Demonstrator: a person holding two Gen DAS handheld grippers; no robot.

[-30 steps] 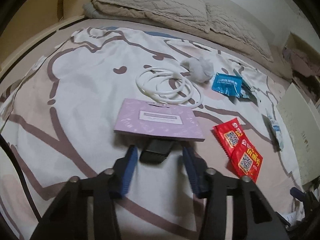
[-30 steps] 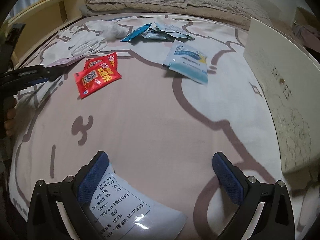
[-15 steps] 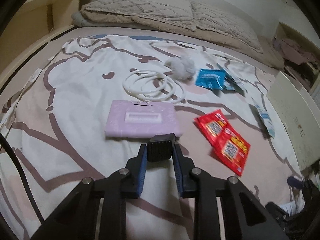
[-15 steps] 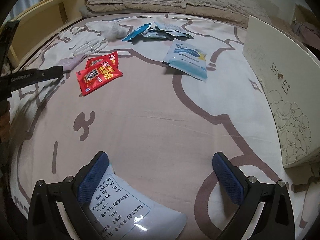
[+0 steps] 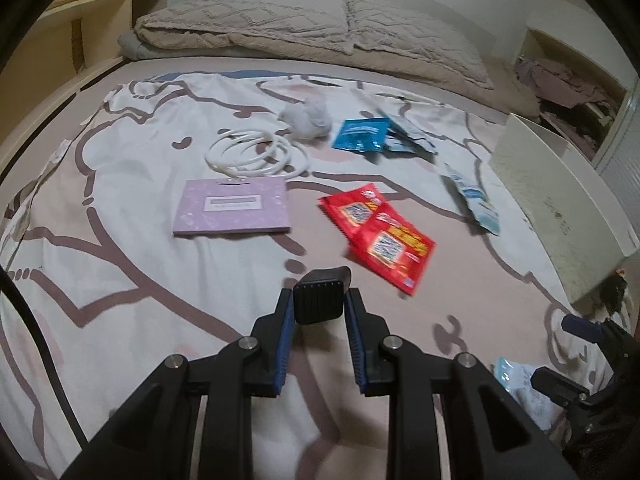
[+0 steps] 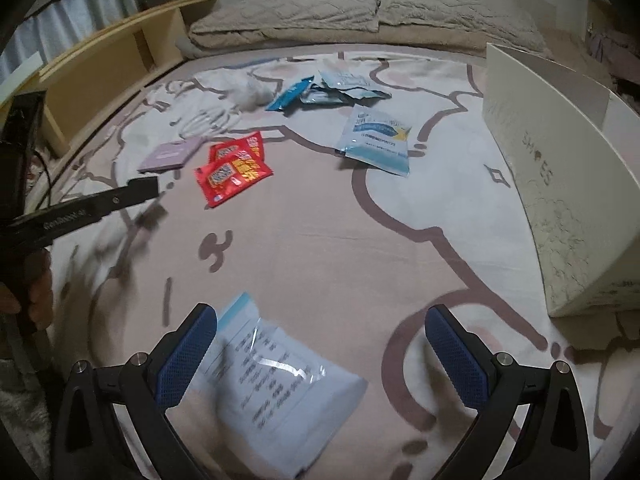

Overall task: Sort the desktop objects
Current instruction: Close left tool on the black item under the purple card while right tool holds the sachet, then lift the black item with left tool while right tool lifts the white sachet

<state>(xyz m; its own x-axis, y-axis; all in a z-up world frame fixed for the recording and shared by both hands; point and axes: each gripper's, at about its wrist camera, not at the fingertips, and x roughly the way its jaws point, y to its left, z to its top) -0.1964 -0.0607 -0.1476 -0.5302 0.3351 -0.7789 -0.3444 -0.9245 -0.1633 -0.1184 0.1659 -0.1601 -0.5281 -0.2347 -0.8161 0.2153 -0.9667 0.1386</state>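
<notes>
My left gripper [image 5: 319, 296] is shut on a small black block [image 5: 320, 308] and holds it above the bedsheet, in front of two red packets [image 5: 380, 236]. A purple card [image 5: 232, 210] lies further back on the left, with coiled white rings [image 5: 256, 152] behind it. My right gripper [image 6: 320, 314] stands open over a white printed pouch [image 6: 272, 380], which lies under its left finger without touching the pads. In the right wrist view the left gripper's fingers [image 6: 140, 188] reach in from the left.
A white shoe box [image 6: 560, 184] stands along the right side of the bed. A pale blue pouch [image 6: 380, 140], blue packets [image 5: 360, 134] and a fluffy white ball [image 5: 308, 118] lie further back. Pillows [image 5: 320, 28] and a wooden shelf [image 6: 100, 64] border the bed.
My left gripper closed on the black block beside the purple card, lifted it and carried it right toward the red packets. My right gripper rose a little, showing more of the white pouch.
</notes>
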